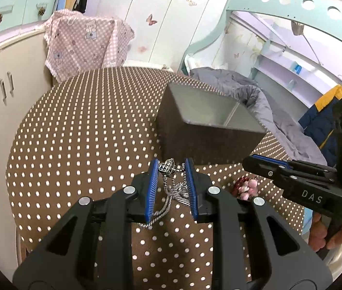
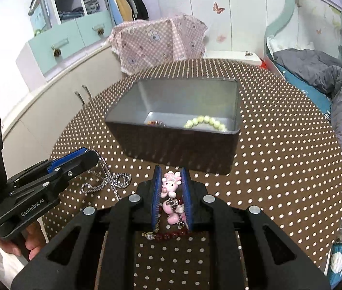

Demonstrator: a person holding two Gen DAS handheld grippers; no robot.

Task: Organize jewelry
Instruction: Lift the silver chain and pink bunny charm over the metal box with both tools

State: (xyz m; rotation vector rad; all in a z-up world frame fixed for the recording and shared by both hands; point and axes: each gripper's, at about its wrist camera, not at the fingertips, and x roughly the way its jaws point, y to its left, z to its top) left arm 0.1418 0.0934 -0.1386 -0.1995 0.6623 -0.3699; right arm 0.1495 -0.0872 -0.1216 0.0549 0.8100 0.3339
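Pink charm bracelet [image 2: 171, 193] between right gripper [image 2: 170, 172] pads

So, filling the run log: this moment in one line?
left gripper: shut on heart-pendant chain | right gripper: shut on pink charm bracelet | tin box: open

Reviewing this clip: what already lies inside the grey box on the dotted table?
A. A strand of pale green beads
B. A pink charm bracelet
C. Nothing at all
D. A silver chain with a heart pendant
A: the right wrist view shows a strand of pale green beads on the floor of the grey box, beside a small dark item.
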